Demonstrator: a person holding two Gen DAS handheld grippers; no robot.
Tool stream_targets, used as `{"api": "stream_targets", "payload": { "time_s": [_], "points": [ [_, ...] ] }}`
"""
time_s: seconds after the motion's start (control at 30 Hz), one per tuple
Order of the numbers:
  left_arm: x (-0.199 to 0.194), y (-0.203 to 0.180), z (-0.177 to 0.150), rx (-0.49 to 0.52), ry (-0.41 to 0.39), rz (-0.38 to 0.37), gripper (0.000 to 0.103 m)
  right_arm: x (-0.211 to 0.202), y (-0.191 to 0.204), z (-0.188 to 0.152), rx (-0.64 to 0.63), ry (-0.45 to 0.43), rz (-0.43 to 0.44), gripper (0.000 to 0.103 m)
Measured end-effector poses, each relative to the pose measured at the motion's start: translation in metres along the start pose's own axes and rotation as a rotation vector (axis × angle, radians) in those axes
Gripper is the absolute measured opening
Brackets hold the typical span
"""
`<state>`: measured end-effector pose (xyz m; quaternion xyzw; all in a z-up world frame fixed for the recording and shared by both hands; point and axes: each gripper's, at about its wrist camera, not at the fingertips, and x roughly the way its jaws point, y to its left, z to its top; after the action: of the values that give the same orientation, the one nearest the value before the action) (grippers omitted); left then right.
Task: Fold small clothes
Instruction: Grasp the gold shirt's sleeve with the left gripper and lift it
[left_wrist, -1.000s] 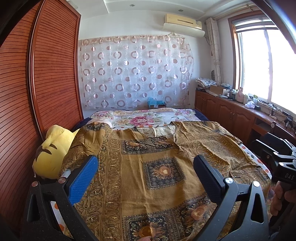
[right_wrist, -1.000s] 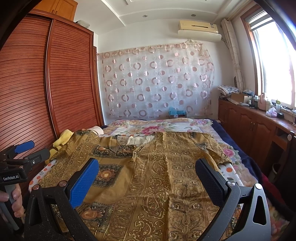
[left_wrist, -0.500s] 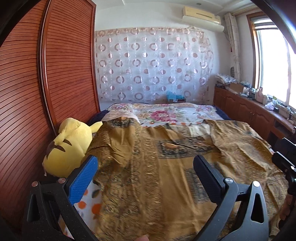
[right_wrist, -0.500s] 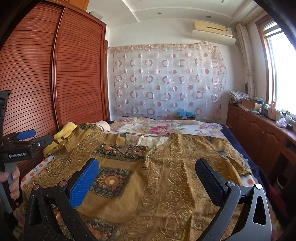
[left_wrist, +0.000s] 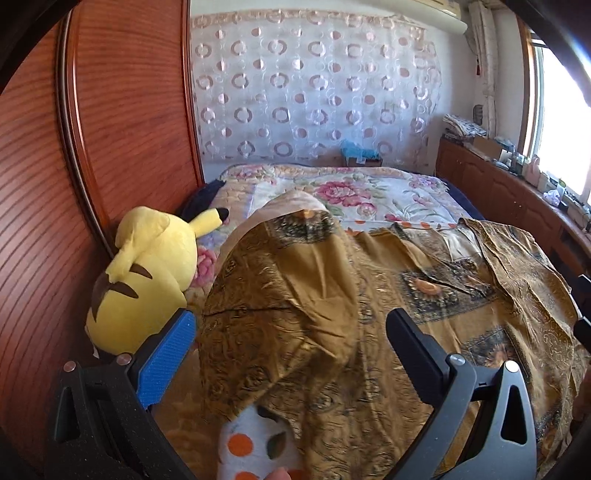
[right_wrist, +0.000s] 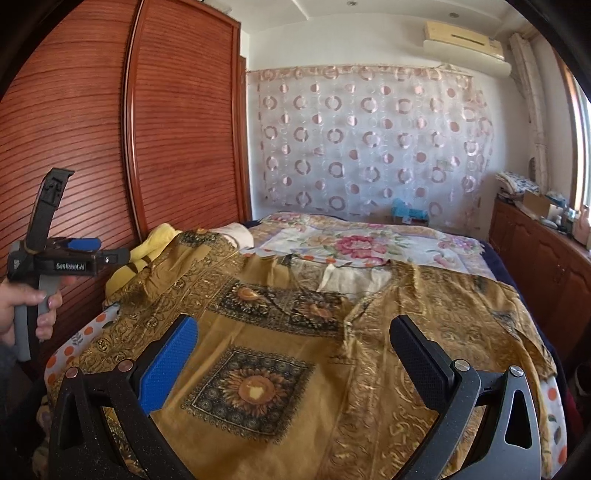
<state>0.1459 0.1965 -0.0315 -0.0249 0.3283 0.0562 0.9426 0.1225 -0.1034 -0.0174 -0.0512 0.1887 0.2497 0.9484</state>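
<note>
We have the bed (right_wrist: 373, 242) filling both views, and the gold patterned garment (right_wrist: 280, 354) is spread flat over most of its near half, collar toward the far end, sleeves out to either side. Nothing folded yet as far as we can judge. What changed over the last second: the left wrist view has swung toward the wardrobe (left_wrist: 48, 206) side and dropped closer to the cloth, so the garment's left sleeve (left_wrist: 280, 295) now sits right ahead of our left gripper (left_wrist: 288, 354), bunched and rumpled rather than flat. The yellow plush toy (left_wrist: 147, 277) that was at the edge of view is now large and just beside that sleeve, against the wardrobe. Right view has barely shifted; it has only crept a bit closer over the garment body. Left gripper is wide open, holding nothing, blue pad (left_wrist: 166, 365) clear of the fabric. Right gripper (right_wrist: 291, 362) same: fingers spread, empty, hovering above the front panel. In the right view we see the hand (right_wrist: 26, 306) carrying the left gripper off at the bed's left edge. Our read: left side is lining up for a sleeve grab to start the first fold inward. Watch-outs: plush is close enough to snag, and the polka-dot sheet (left_wrist: 251, 439) under the hem could get pinched with the cloth.
</note>
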Motion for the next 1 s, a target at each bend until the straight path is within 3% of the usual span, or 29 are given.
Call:
{"api": "stream_targets", "payload": {
  "time_s": [0.2,0.4,0.5,0.57,0.6,0.77,0.83,1.0],
  "points": [
    [0.03,0.03,0.002,-0.007,0.118,-0.025,0.103,0.015,0.005,0.012,-0.039,0.021,0.025,0.103],
    [0.04,0.046,-0.036,-0.03,0.242,-0.105,0.092,0.015,0.009,0.012,-0.059,0.037,0.046,0.103],
    [0.044,0.047,-0.049,-0.017,0.281,-0.104,0.076,0.016,0.009,0.011,-0.075,0.056,0.05,0.103],
    [0.047,0.048,-0.055,-0.014,0.304,-0.107,0.06,0.019,0.01,0.012,-0.08,0.069,0.049,0.103],
    [0.048,0.048,-0.056,-0.016,0.305,-0.117,0.058,0.019,0.008,0.013,-0.079,0.073,0.051,0.103],
    [0.042,0.044,-0.052,0.018,0.282,-0.115,0.017,0.017,0.004,0.015,-0.088,0.082,0.05,0.103],
    [0.038,0.043,-0.048,0.041,0.271,-0.103,0.009,0.021,0.009,0.016,-0.098,0.084,0.043,0.103],
    [0.016,0.029,-0.025,0.085,0.211,-0.101,0.006,0.026,0.008,0.015,-0.09,0.101,0.037,0.103]
  ]
}}
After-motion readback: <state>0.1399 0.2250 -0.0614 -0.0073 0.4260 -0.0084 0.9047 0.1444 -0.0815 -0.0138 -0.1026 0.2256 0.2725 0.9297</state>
